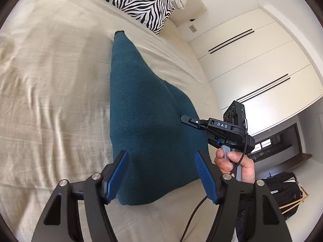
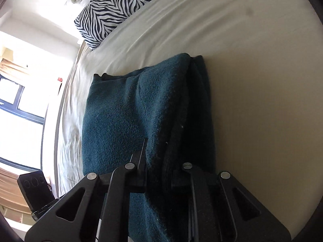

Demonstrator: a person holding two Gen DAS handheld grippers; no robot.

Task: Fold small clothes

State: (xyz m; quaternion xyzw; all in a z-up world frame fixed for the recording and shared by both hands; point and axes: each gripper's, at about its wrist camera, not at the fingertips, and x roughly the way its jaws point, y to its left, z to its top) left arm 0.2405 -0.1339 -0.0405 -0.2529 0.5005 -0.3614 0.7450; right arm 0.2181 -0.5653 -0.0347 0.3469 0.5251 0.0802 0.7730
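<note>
A dark teal knitted garment lies on the beige bed sheet, partly folded, narrowing toward the pillow. My left gripper is open above its near end, blue fingers spread to either side and holding nothing. My right gripper shows in the left wrist view, held by a hand, jaws closed on the garment's right edge. In the right wrist view the garment fills the middle, and its folded edge runs between my right gripper's fingers, whose tips are hidden in the cloth.
A zebra-striped pillow lies at the bed's head, also in the right wrist view. White wardrobe doors stand beyond the bed's right side. A dark bag sits on the floor. A window lies left.
</note>
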